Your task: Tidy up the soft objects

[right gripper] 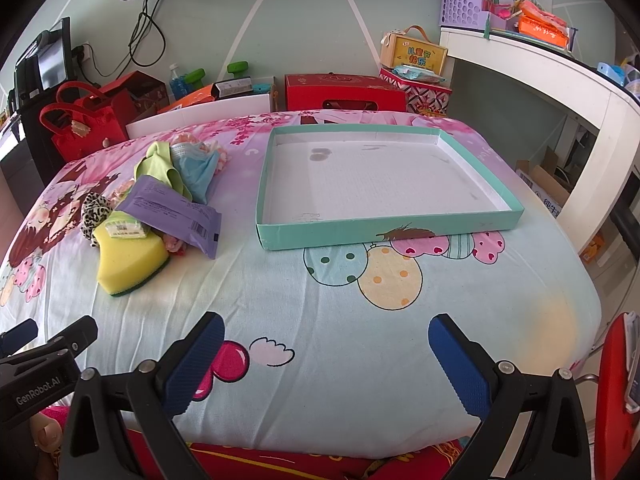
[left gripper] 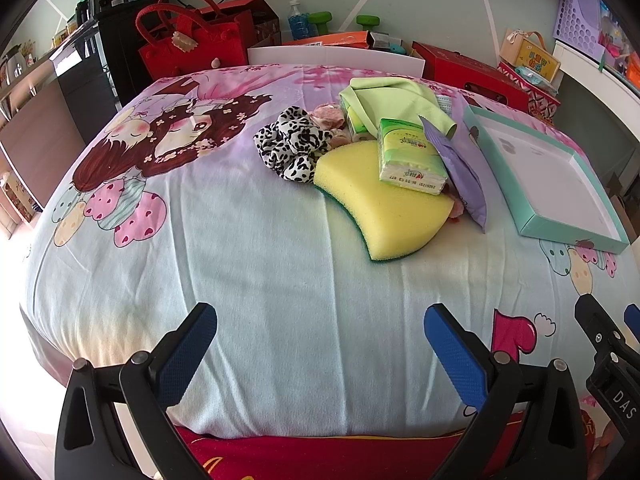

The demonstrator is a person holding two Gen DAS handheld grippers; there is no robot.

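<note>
Both grippers, left (left gripper: 320,344) and right (right gripper: 326,354), hang wide open and empty; yellow sponge (left gripper: 380,210) pile sits beside the teal tray (right gripper: 480,160).

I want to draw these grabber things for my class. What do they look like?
Each grabber is black plastic with two fingers. The left gripper and right gripper both have bumpy blue pads on the inside of the fingers, and small silver bolts at the joints. Seen from the side, the left one has white letters "GenRobot.AI" and the right one shows "DAS". No cables or sleeves show.
</note>
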